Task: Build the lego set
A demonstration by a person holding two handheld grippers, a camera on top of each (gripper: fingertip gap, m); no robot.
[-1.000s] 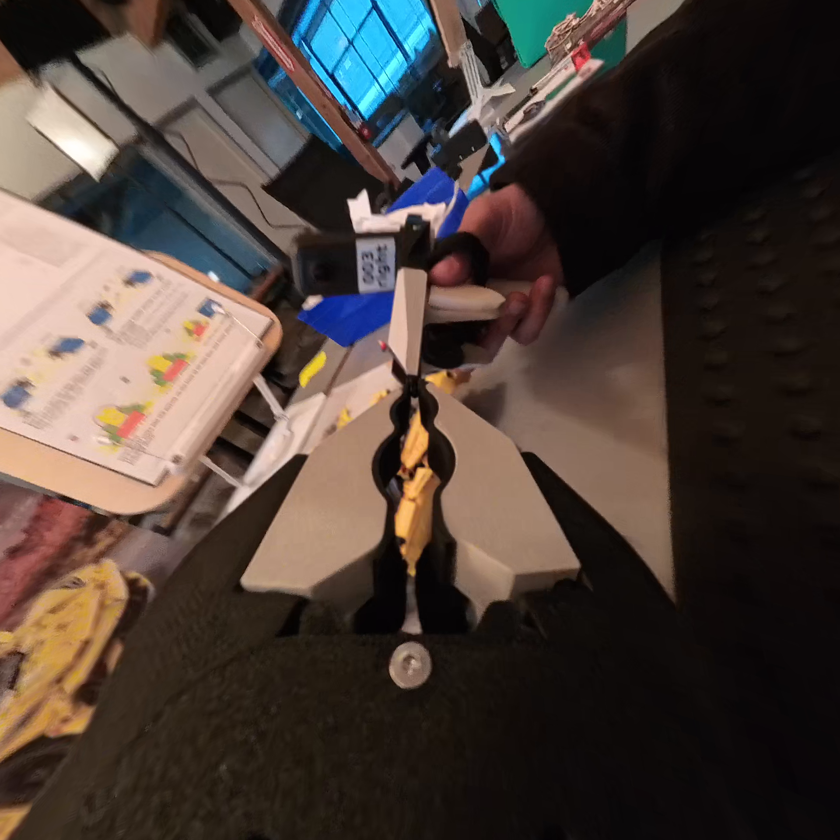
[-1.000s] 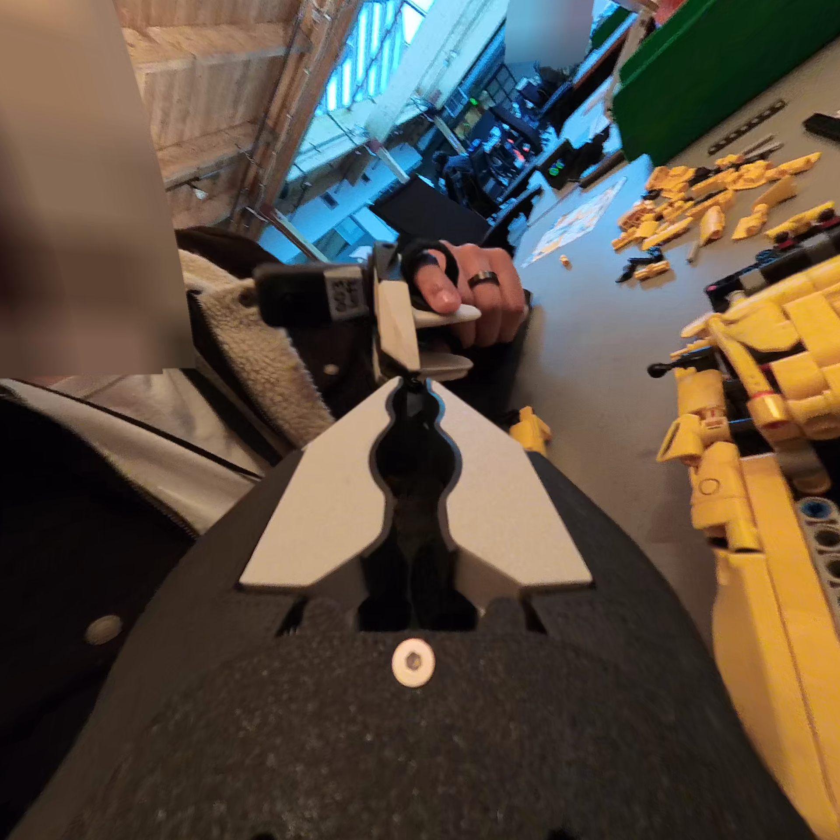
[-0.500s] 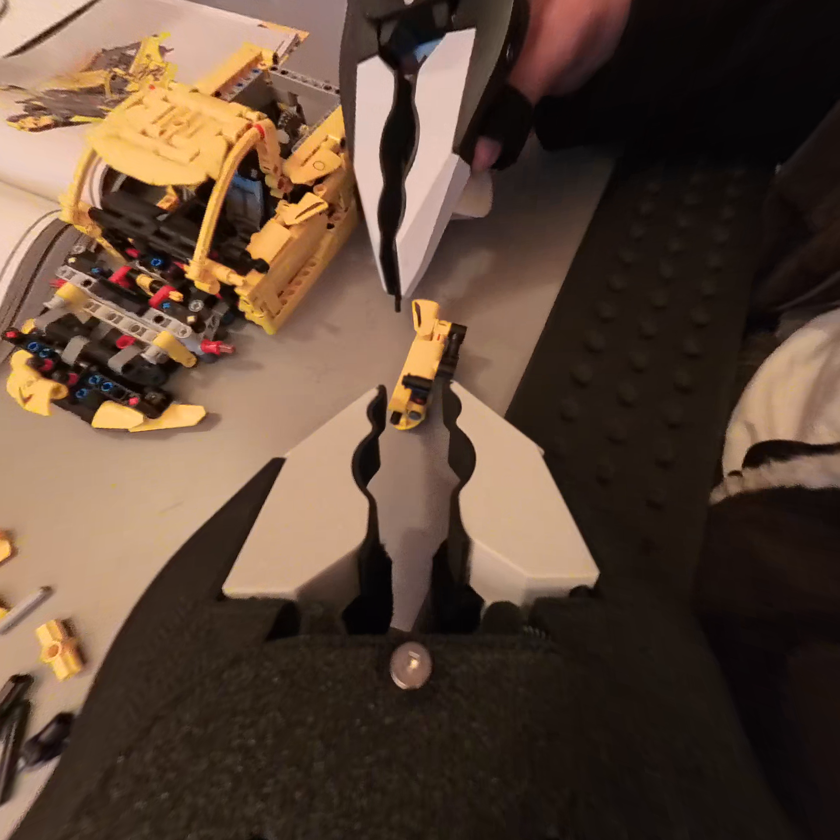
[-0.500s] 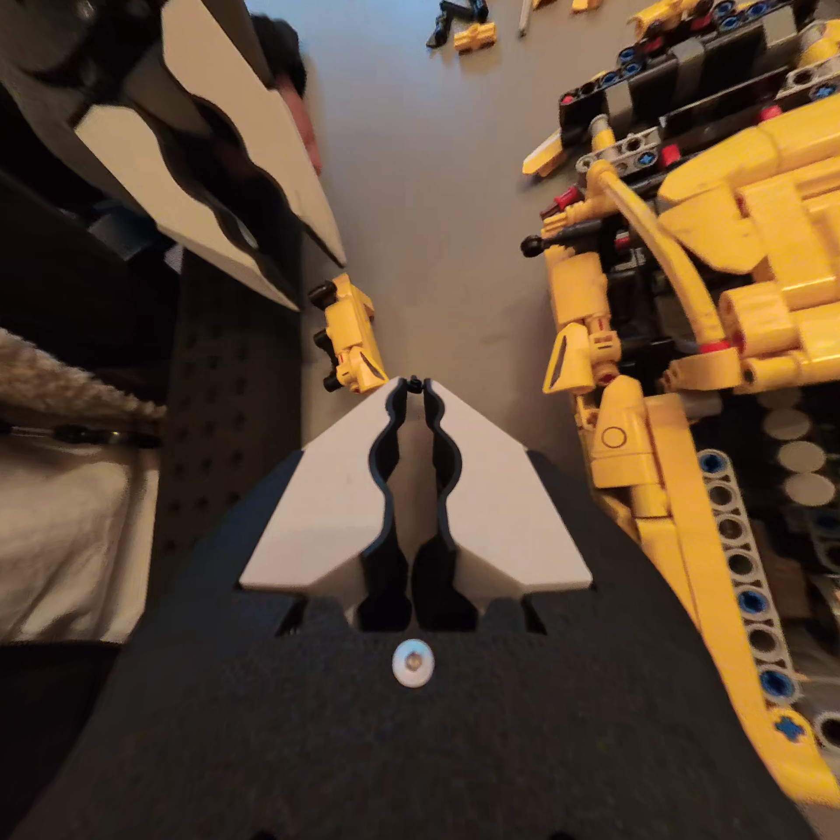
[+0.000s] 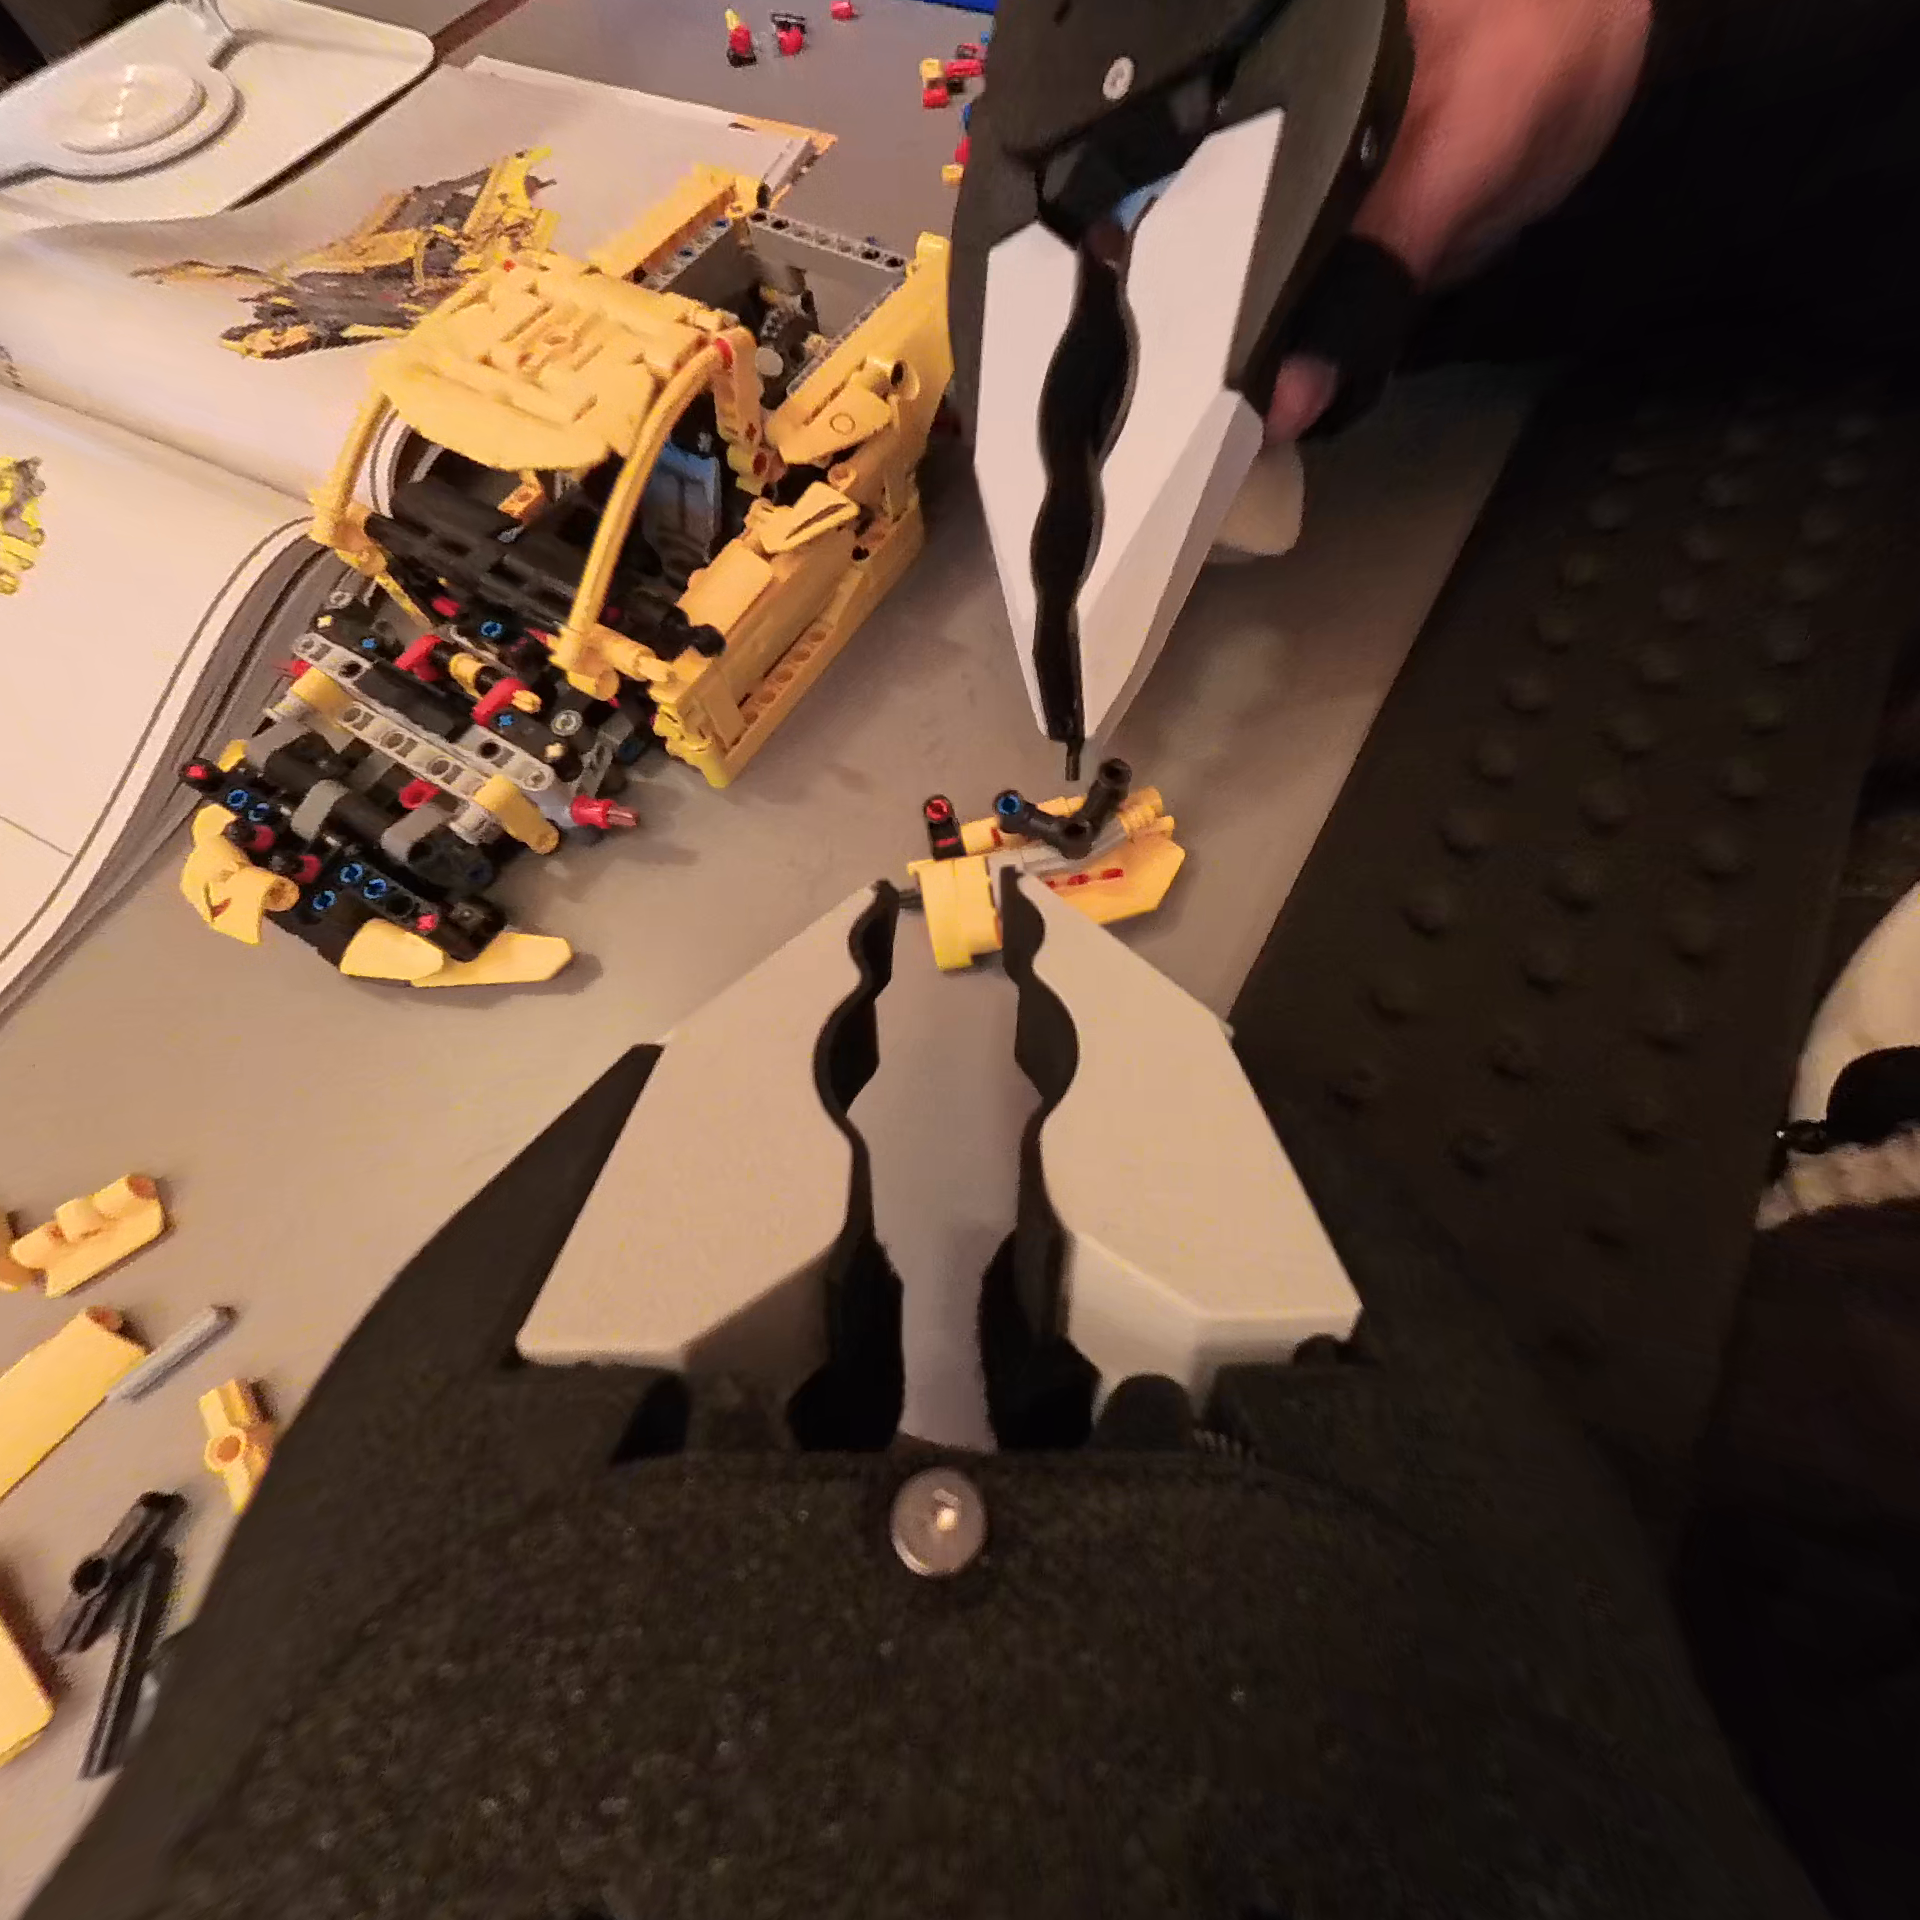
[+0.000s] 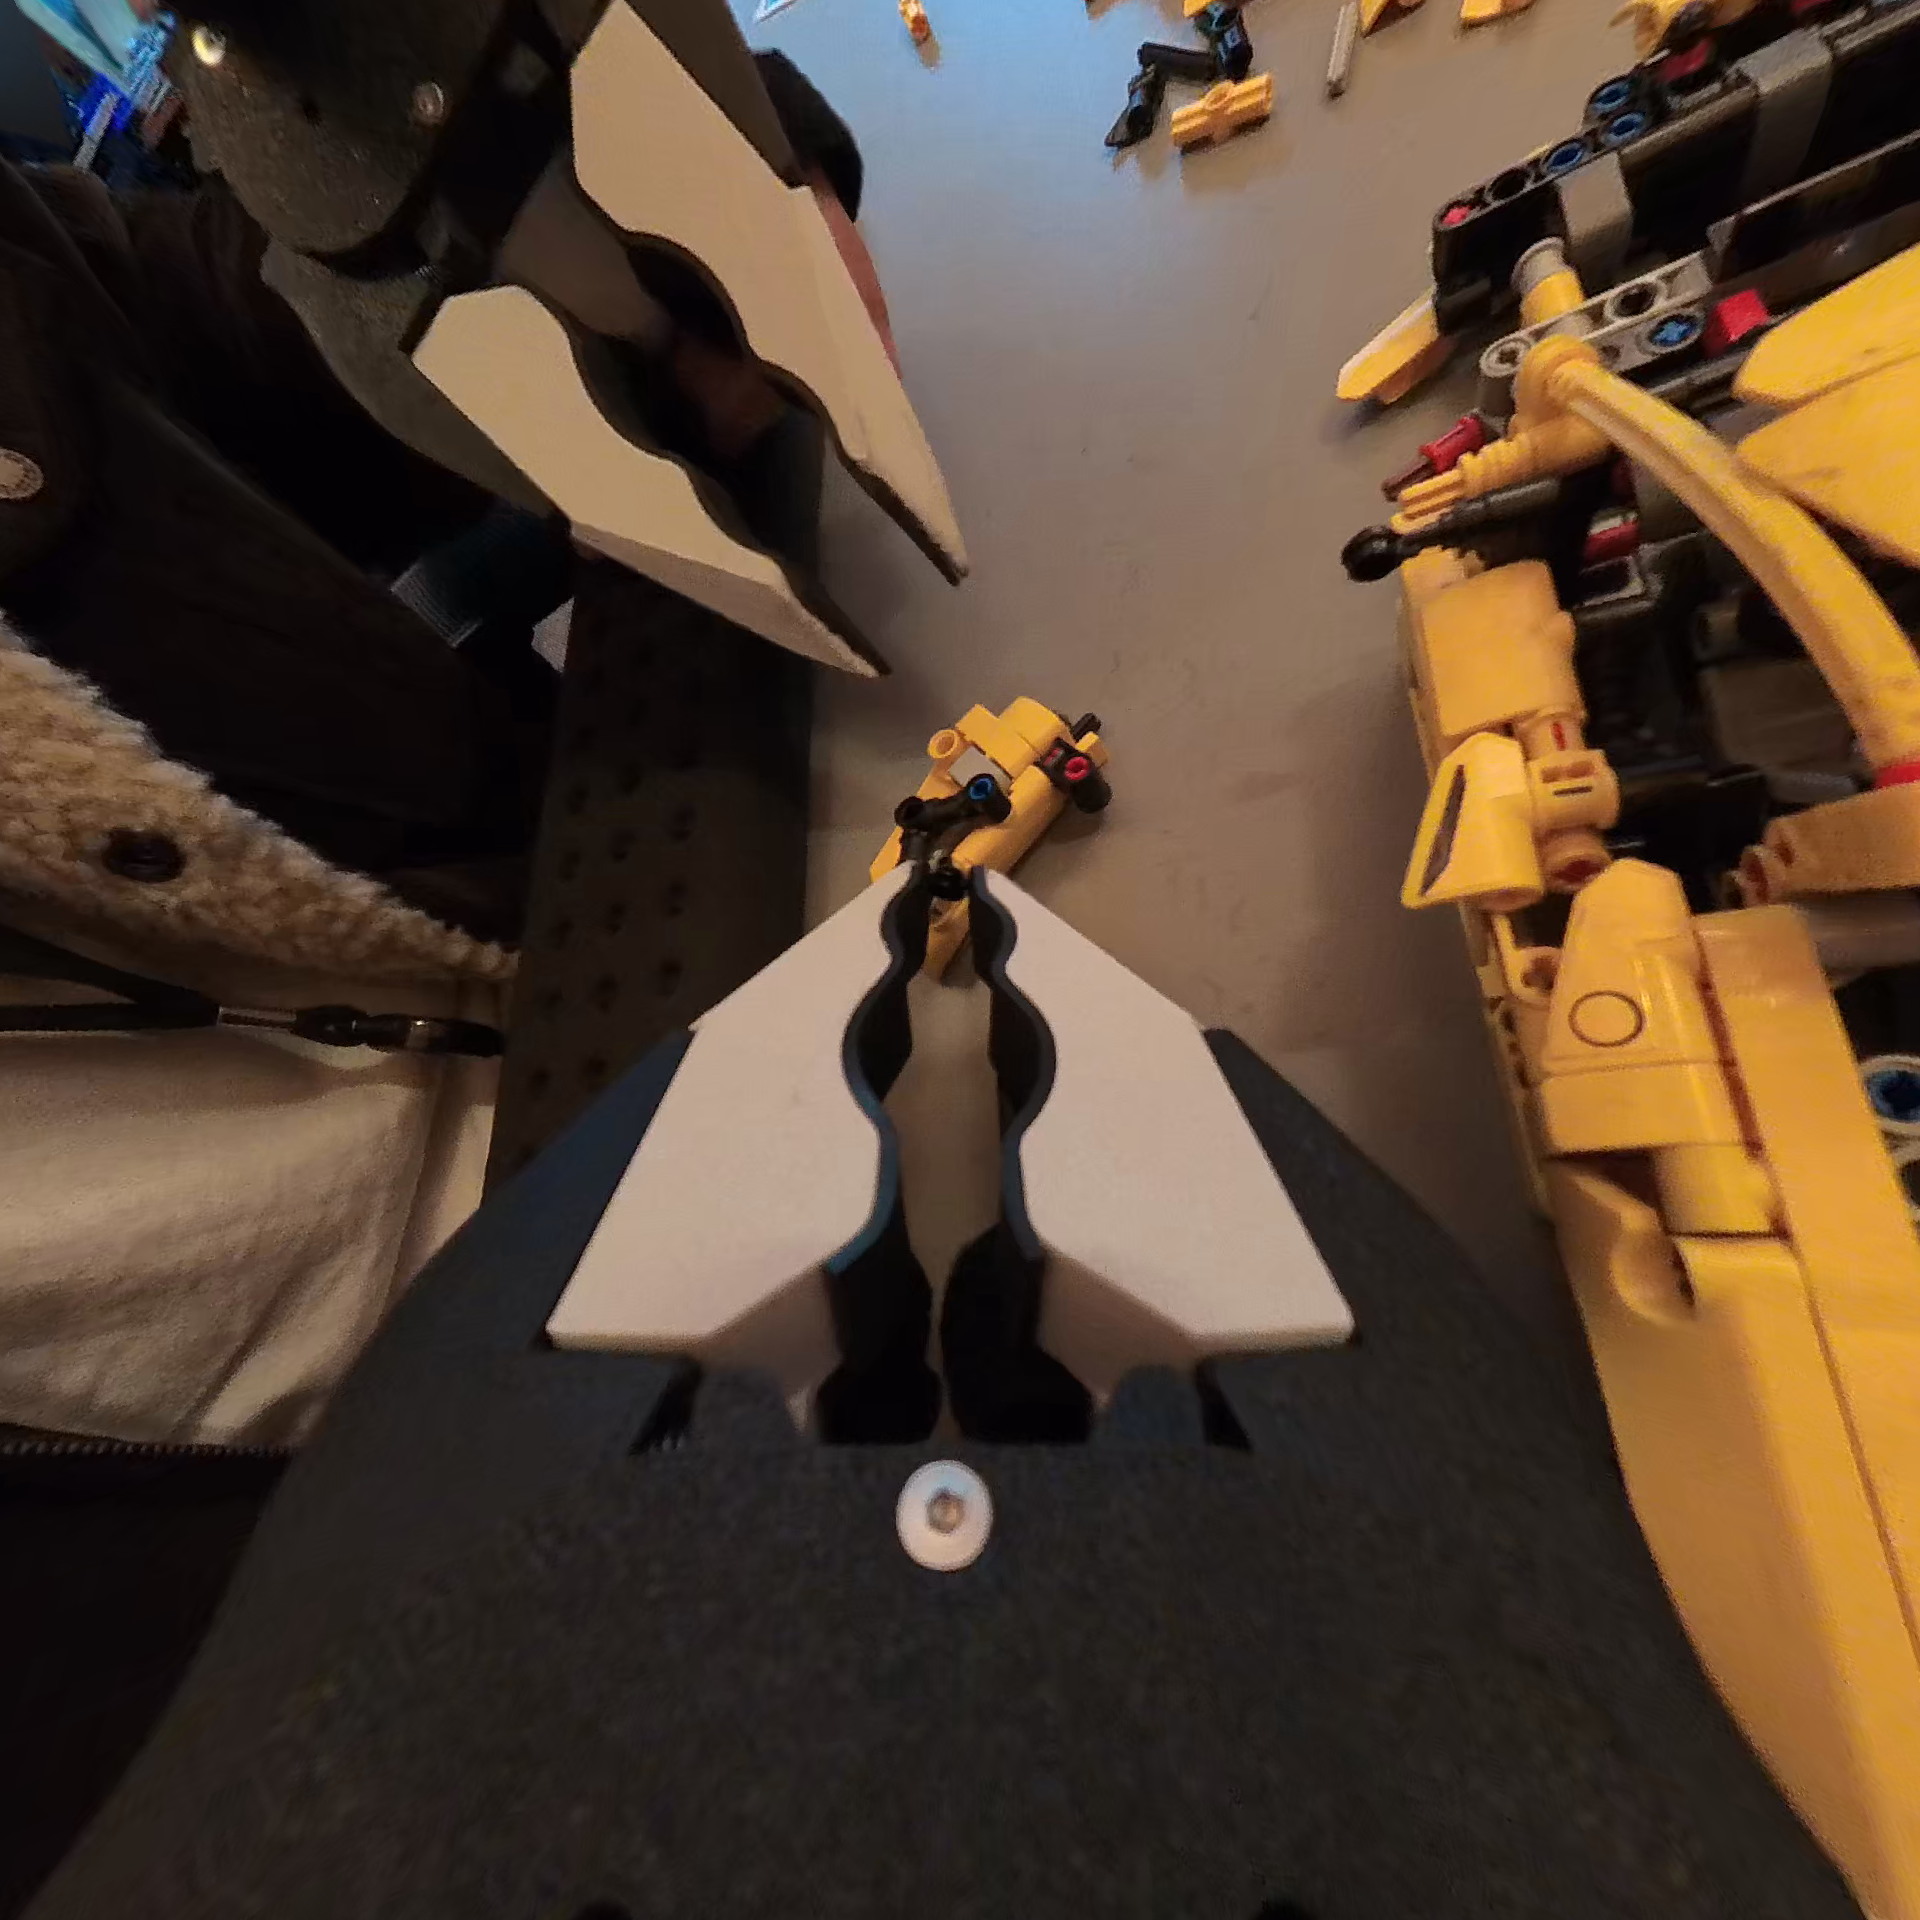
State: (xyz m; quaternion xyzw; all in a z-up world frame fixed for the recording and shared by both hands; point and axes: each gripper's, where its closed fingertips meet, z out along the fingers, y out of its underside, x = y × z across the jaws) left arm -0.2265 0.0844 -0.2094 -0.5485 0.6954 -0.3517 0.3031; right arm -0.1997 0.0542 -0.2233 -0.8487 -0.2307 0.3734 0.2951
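Both views are dim and warm-toned, the matte grey table lit softly and evenly, with only faint shadows under the partly built yellow brick vehicle. The wide-angle lens bends and stretches everything toward the edges. The loose yellow bricks at the left wrist view's left edge are smeared with blur, while the centre stays fairly sharp.

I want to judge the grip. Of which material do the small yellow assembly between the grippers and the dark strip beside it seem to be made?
The small yellow assembly looks like hard moulded plastic: smooth, slightly glossy faces, crisp edges, with black and red pins. The dark strip looks like a matte rubber or foam mat, judging by its rows of raised bumps; the pictures do not show which.
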